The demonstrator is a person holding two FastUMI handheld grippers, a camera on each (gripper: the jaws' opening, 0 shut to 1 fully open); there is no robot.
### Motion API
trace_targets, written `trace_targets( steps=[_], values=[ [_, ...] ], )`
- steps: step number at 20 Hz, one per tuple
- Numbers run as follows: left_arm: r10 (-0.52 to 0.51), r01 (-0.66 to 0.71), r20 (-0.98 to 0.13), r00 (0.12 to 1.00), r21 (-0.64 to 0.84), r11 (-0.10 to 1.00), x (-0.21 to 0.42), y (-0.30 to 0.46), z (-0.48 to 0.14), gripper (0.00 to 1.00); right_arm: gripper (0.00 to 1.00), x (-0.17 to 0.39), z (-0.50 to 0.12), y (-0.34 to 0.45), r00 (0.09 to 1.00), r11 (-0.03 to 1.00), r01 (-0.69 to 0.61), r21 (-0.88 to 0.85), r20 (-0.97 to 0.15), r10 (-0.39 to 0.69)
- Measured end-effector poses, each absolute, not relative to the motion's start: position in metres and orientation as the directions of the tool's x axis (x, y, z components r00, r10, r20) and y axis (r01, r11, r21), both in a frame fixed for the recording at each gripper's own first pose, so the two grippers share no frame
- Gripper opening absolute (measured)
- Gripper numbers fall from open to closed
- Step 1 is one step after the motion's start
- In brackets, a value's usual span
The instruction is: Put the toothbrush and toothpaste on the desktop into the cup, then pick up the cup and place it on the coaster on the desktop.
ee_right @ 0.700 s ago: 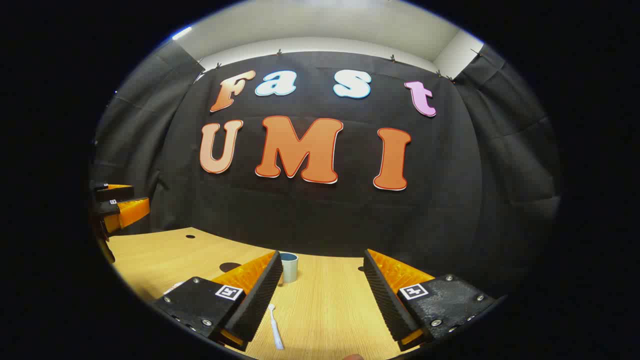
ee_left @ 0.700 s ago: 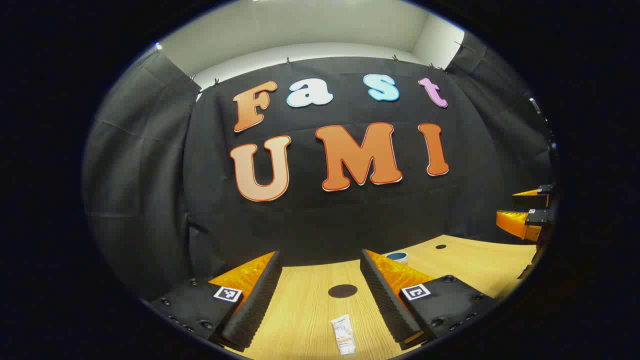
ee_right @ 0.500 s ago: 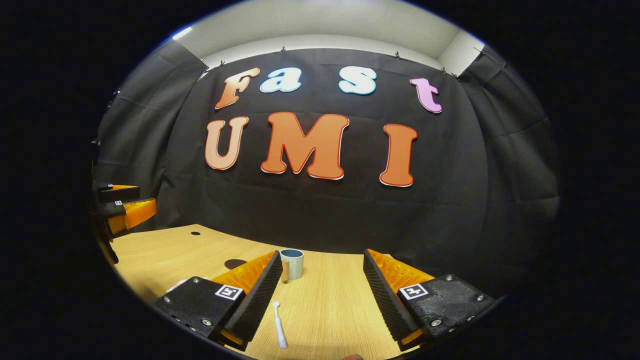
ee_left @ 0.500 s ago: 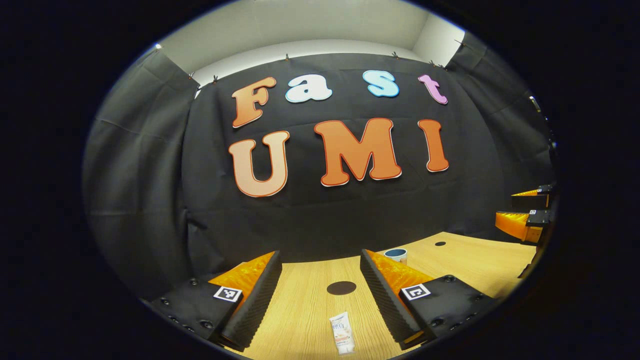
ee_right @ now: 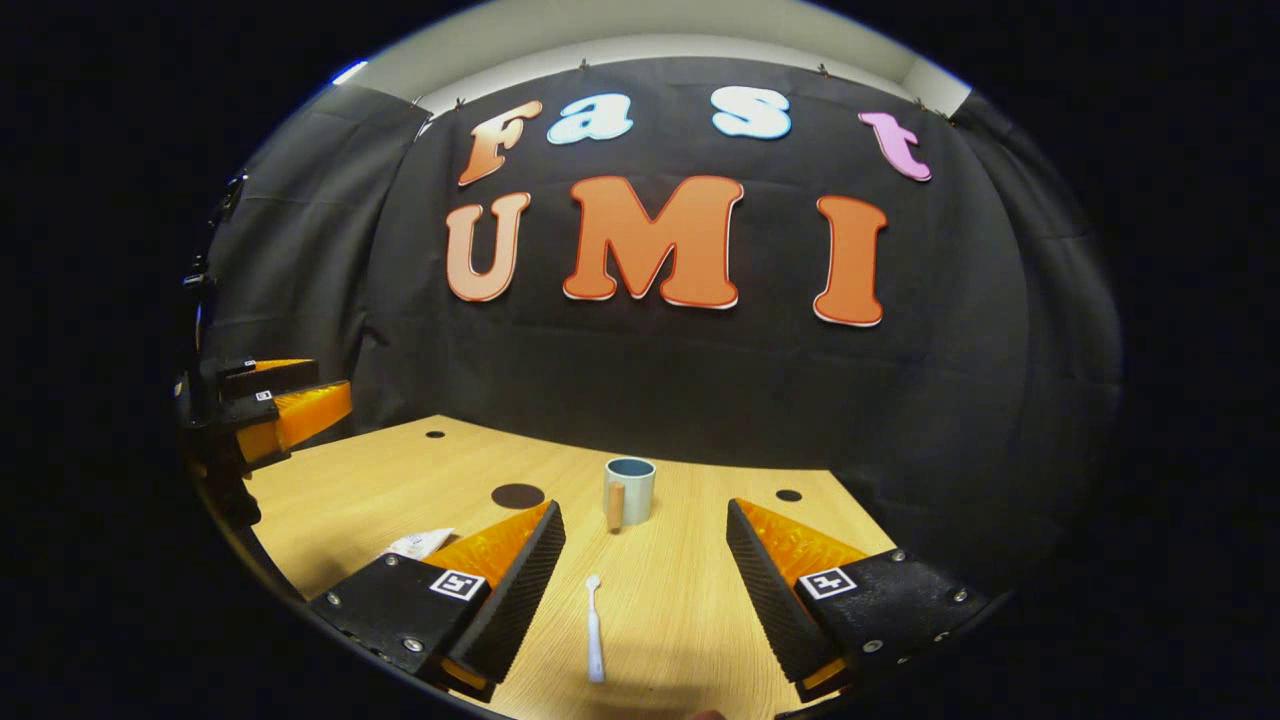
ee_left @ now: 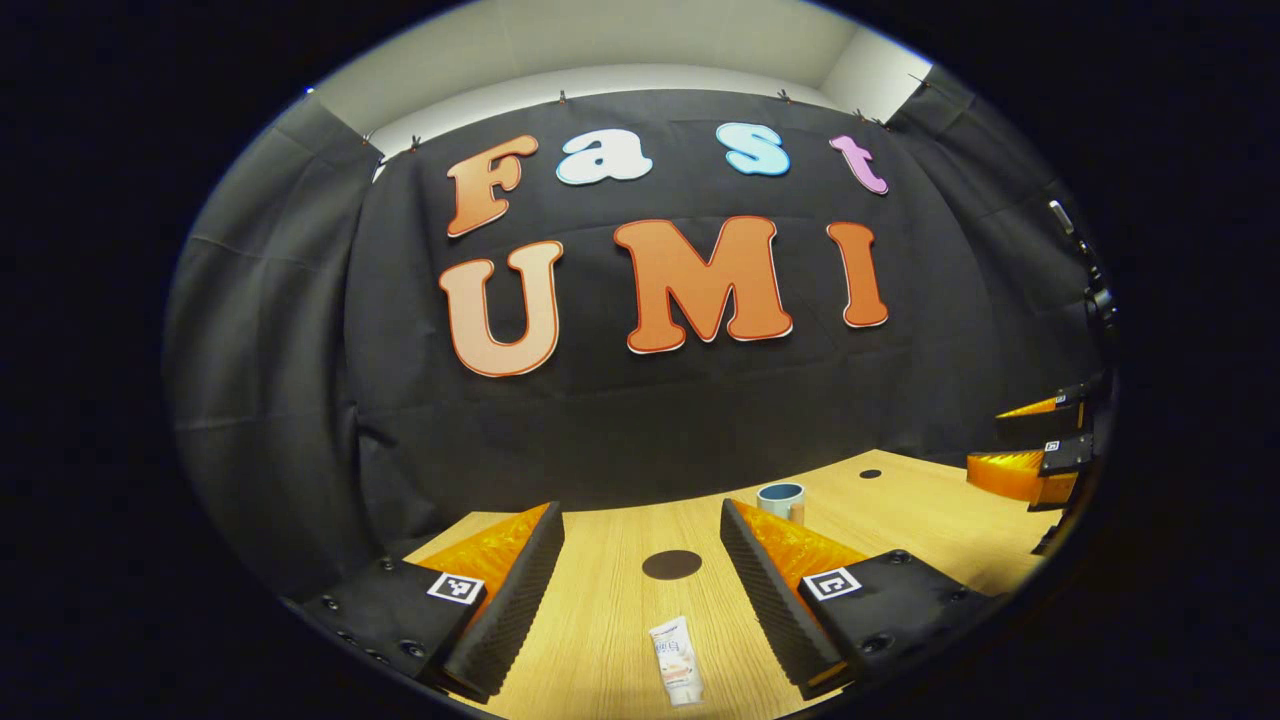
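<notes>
Toothpaste (ee_left: 676,662): small white tube with printing on its face, lying flat on the tabletop (ee_left: 610,600), lengthwise between the two fingers of the left hand-held gripper (ee_left: 640,590) and touching neither. Left hand-held gripper: fingers spread wide, holding nothing, raised clear of the wood. Coaster (ee_left: 671,565): dark round disc, flat on the tabletop, just ahead of the tube and between the finger lines. Cup (ee_left: 781,501): pale blue-grey with a darker inside, upright, farther off, its lower part hidden behind the left hand-held gripper's right-side finger. In the right gripper view the same tube (ee_right: 418,543) peeps out white beside the near left-side finger.

Toothbrush (ee_right: 594,627): slim, white, lying flat on the tabletop (ee_right: 690,600), head pointing away, between the fingers of the right hand-held gripper (ee_right: 645,590) and nearer its left-side finger; no contact with either. Right hand-held gripper: fingers spread wide, holding nothing. Cup (ee_right: 629,490) in this view: upright ahead of the toothbrush, between the finger lines, with a tan vertical handle on its left side. Coaster (ee_right: 517,495) in this view: left of the cup and apart from it.

Each hand-held gripper also shows far off at the edge of the other's view, over the tabletop: right (ee_left: 1035,445), left (ee_right: 275,400). Small dark holes mark the tabletop's far part.
</notes>
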State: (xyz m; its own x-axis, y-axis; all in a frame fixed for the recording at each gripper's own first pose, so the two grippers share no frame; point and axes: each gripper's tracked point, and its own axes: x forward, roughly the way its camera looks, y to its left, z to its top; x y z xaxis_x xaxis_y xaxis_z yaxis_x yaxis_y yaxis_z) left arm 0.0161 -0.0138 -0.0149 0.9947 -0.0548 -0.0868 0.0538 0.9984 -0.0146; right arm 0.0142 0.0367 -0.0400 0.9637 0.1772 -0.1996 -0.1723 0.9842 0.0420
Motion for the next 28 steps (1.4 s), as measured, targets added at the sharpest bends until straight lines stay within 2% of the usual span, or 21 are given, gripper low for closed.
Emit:
trace_targets(
  steps=[5,14,20,23,28],
  values=[
    [-0.092,0.088,-0.145,0.985,-0.033,0.996,0.029,-0.024,-0.023,1.0,0.98,0.022,-0.036,0.038,0.952,0.979,-0.195,0.054,-0.232,0.202],
    [-0.135,0.091,-0.432,0.892,-0.12,0.989,0.046,-0.023,-0.096,1.0,0.98,0.031,-0.073,0.057,0.868,0.966,-0.233,0.11,-0.425,0.258],
    [-0.155,0.097,-0.611,0.776,-0.127,0.987,0.039,-0.019,-0.151,0.99,0.96,0.03,-0.112,0.076,0.759,0.955,-0.248,0.162,-0.581,0.295],
    [-0.179,0.122,-0.689,0.703,-0.132,0.984,0.035,-0.024,-0.174,1.0,0.96,0.024,-0.127,0.09,0.67,0.937,-0.266,0.224,-0.656,0.347],
    [-0.225,0.141,-0.785,0.577,-0.176,0.974,0.025,-0.034,-0.2,1.0,0.92,0.023,-0.144,0.088,0.603,0.944,-0.255,0.207,-0.73,0.323]
  ],
)
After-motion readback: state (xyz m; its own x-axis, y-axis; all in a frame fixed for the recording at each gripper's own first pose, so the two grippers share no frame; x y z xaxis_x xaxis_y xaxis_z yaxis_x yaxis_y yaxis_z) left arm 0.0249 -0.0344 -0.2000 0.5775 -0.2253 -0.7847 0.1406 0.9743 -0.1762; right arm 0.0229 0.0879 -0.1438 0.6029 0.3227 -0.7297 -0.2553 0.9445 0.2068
